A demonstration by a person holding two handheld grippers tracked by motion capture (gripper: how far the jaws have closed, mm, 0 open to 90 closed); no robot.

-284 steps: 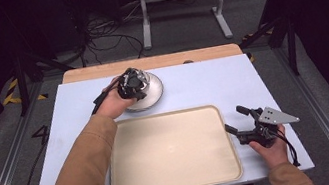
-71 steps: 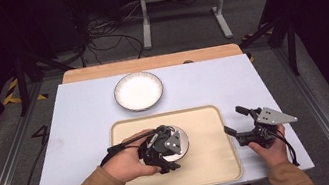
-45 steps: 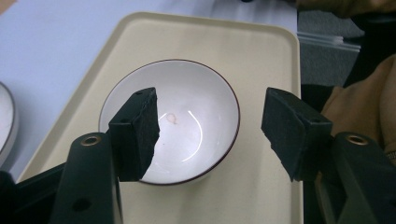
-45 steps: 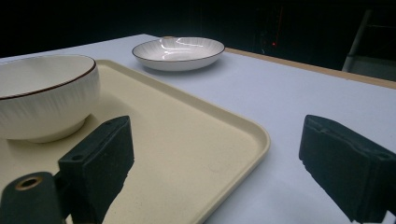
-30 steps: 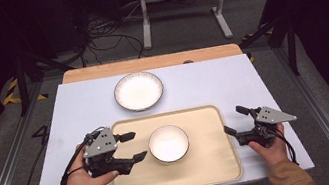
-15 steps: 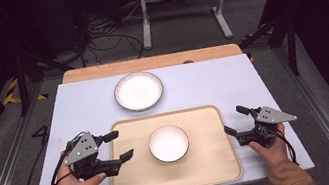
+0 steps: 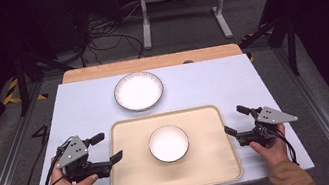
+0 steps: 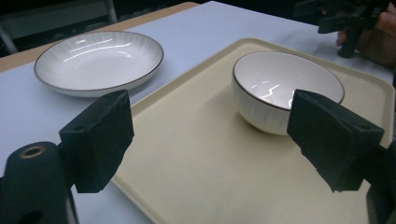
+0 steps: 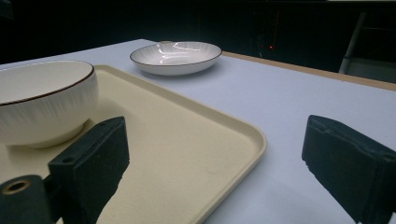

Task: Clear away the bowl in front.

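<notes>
Tray (image 7: 215, 165) sits at the near middle of the table (image 7: 251, 78), long side toward the person, so both hands reach it from either end. Bowl (image 7: 169, 143) stands upright on the tray, about centre, well clear of every rim; likely set there for carrying or as one item of a set. Plate (image 7: 139, 90) lies on the bare table beyond the tray's far edge, apart from it, not touching.

Left gripper (image 7: 102, 148) is held low just off the tray's left rim, jaws wide apart and empty, pointing in toward the bowl; in the left gripper view the bowl (image 8: 285, 88) shows between the pads, farther off. Right gripper (image 7: 235, 121) hovers at the tray's right rim, jaws also apart, nothing held; its view looks across the tray corner (image 9: 252, 140).

Room: open table strip on both sides of the tray and between tray and plate. Free tray floor all round the bowl, probably enough for the plate.
</notes>
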